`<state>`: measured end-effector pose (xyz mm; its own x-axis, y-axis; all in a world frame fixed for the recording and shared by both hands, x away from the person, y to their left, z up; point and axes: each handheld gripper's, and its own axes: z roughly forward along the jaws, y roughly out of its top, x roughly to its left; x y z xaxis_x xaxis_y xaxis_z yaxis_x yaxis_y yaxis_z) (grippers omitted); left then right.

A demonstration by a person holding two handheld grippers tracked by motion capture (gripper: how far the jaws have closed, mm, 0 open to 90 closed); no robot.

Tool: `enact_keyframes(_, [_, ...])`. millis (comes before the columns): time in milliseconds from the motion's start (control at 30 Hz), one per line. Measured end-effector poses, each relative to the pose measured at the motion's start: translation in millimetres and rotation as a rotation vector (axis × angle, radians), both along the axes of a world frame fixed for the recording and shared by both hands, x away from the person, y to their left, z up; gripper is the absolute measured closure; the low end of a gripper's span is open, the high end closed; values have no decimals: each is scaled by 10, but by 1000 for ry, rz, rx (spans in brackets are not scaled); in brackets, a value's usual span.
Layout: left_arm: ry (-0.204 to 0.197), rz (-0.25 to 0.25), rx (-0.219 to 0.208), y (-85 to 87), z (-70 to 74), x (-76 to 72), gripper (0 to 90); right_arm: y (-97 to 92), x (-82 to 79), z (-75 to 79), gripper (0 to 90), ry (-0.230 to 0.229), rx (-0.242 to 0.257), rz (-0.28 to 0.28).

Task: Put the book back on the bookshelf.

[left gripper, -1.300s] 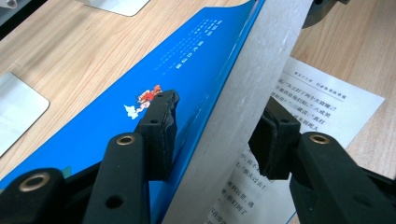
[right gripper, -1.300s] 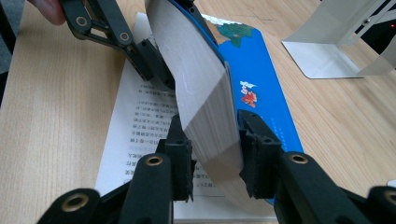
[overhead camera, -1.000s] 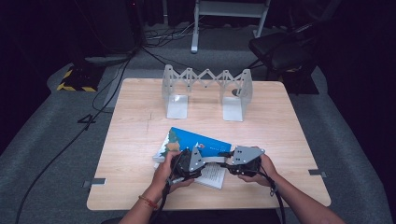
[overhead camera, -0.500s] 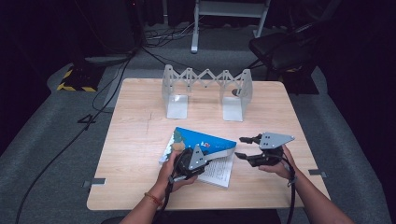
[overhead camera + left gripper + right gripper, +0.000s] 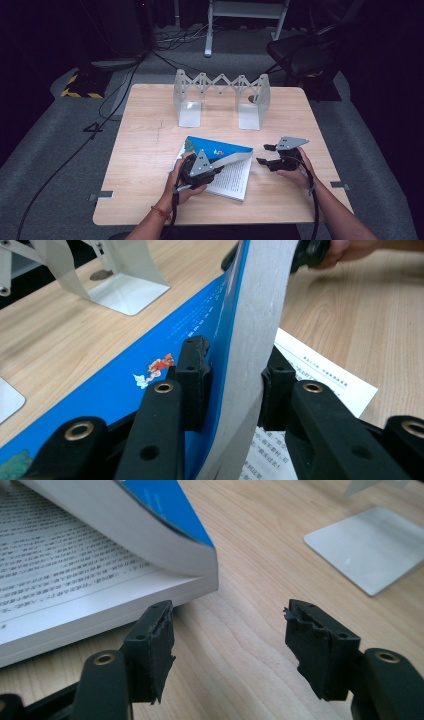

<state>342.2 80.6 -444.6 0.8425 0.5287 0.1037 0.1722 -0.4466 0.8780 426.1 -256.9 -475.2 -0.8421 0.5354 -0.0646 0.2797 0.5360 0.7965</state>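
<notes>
While the left gripper (image 5: 212, 167) clamps a thick sheaf of the book (image 5: 231, 172), front cover and pages together, that bundle stands lifted off the open page beneath. Its own camera brings this close: the black pads press either side of the grey page edges (image 5: 250, 340), blue cover (image 5: 125, 385) on one side, printed text (image 5: 320, 375) on the other. From above, the book lies near the front middle of the table (image 5: 150, 150), tilted a little. The right gripper (image 5: 265, 154) sits just off the book's right edge, its jaws having just been opening, with nothing between them. Its camera shows bare wood in the gap and the book's corner (image 5: 200, 575) beside one jaw. Farther back stands a metal folding rack (image 5: 220, 95).
</notes>
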Motion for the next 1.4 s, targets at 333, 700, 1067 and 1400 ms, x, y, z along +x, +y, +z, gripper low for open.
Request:
enact_keyframes(333, [-5,5,-67,98,88,2,701,148,19,-187,330,55,17,18])
enact_keyframes(700, [18,-23,-111,128,132,25,700,159,-45,-93,419,30,153,43])
enact_keyframes(1067, [17,-55,-173,141,265,39,703,226,-154,259,498,-94,232,41])
enact_keyframes(1400, [-12,-57,-203,128,296,-30,701,305,-270,547,504,-158,291,48])
